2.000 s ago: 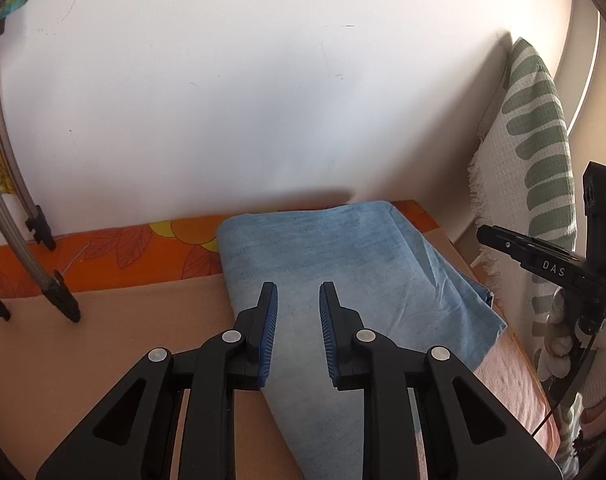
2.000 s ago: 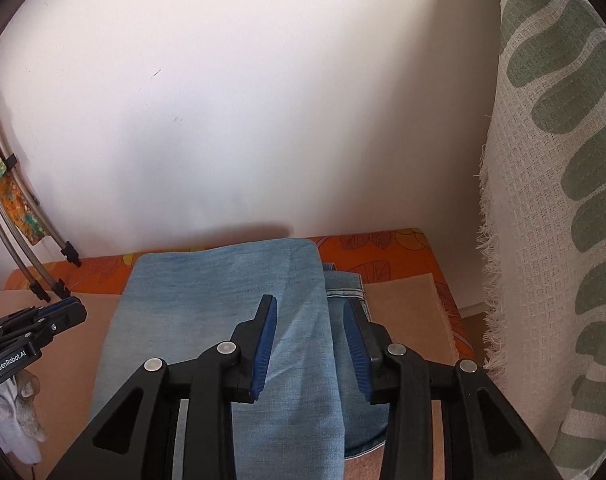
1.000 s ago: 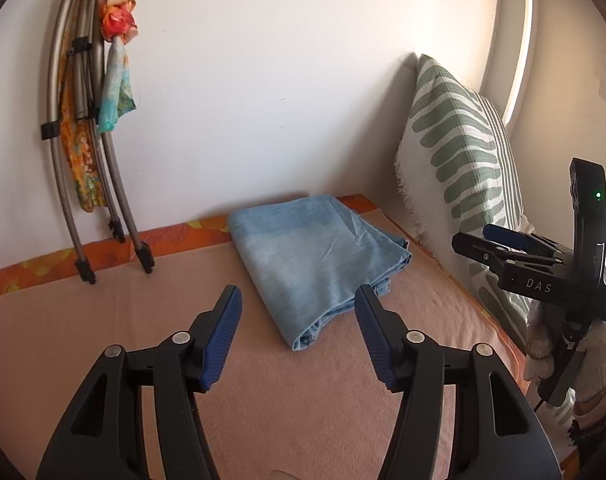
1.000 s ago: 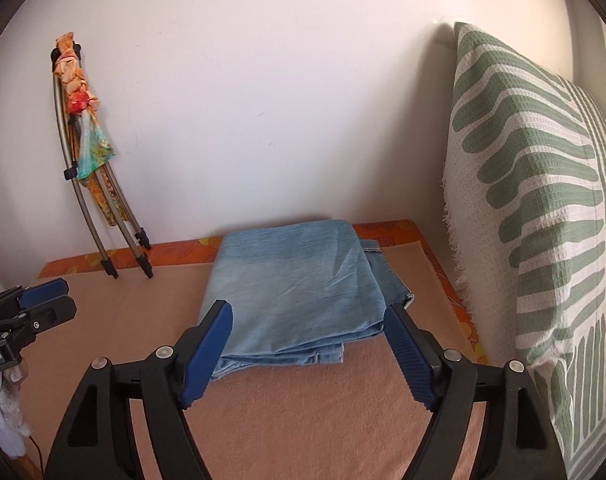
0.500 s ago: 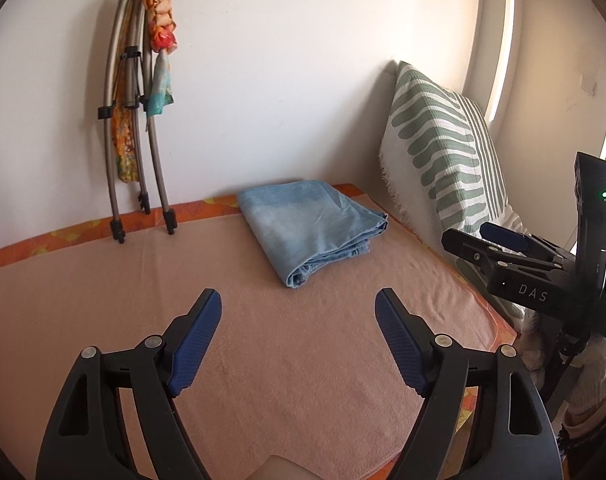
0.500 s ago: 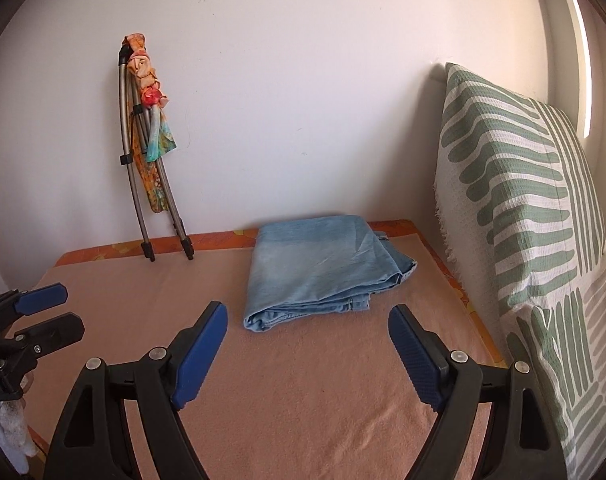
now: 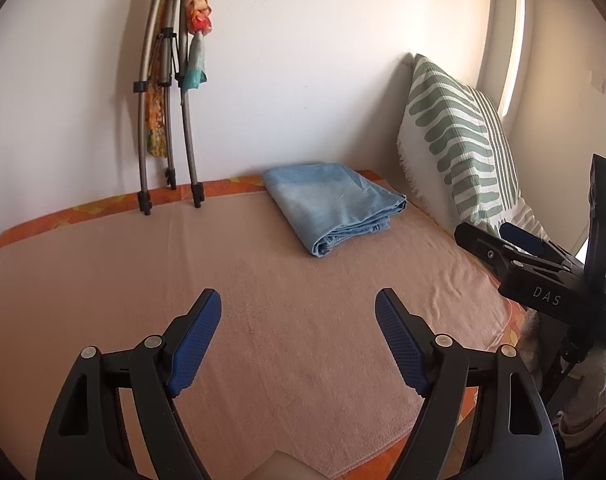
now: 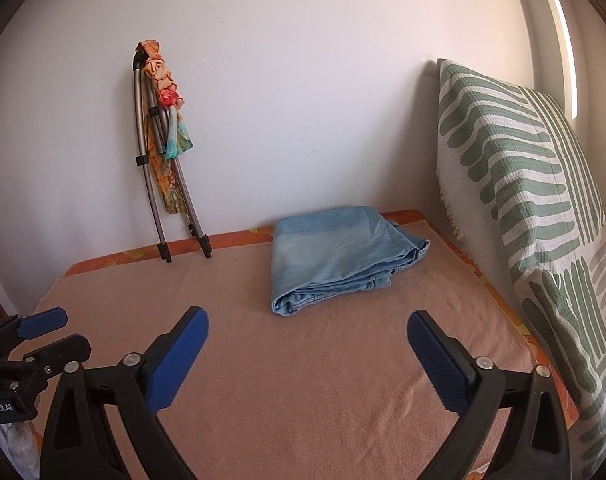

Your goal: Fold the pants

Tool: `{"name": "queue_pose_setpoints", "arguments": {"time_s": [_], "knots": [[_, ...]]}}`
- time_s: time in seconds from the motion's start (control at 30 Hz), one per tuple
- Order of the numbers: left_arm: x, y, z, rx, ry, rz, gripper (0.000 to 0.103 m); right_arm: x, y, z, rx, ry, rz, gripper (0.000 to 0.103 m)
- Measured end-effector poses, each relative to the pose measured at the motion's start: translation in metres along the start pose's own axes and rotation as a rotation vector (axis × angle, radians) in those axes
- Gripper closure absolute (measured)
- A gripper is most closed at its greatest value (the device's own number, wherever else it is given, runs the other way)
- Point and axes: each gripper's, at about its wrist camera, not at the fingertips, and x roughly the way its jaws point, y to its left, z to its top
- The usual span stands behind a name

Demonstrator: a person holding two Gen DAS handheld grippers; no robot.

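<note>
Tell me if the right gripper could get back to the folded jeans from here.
Probably yes. The right gripper is open and the jeans lie straight ahead on the towel, with nothing between them.

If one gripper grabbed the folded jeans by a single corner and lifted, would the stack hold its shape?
Probably not. The jeans are soft denim in loose layers with nothing binding them, so the fold would likely droop open. The free edges showing at the near end suggest layers could slide apart. Pushed across the towel, they would more likely bunch than glide, as the nap looks grippy.
</note>
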Motion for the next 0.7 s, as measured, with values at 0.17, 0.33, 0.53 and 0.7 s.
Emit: {"name": "queue_pose_setpoints", "arguments": {"time_s": [0.17,0.33,0.53,0.7], "knots": [[-0.001,0.001,-0.007,0.025,0.000,0.020,0.023,-0.002,0.002,-0.005,-0.016,-0.008,-0.009,0.000],[-0.006,0.005,-0.012,0.031,-0.016,0.036,0.020,0.000,0.001,-0.008,-0.033,-0.011,-0.030,0.000],[-0.001,0.010,-0.014,0.016,0.009,0.058,0.019,0.004,0.005,-0.009,-0.033,0.001,-0.011,0.000],[-0.001,0.012,-0.015,0.016,0.018,0.074,0.019,0.003,0.007,-0.011,-0.041,0.003,-0.007,0.000]]}}
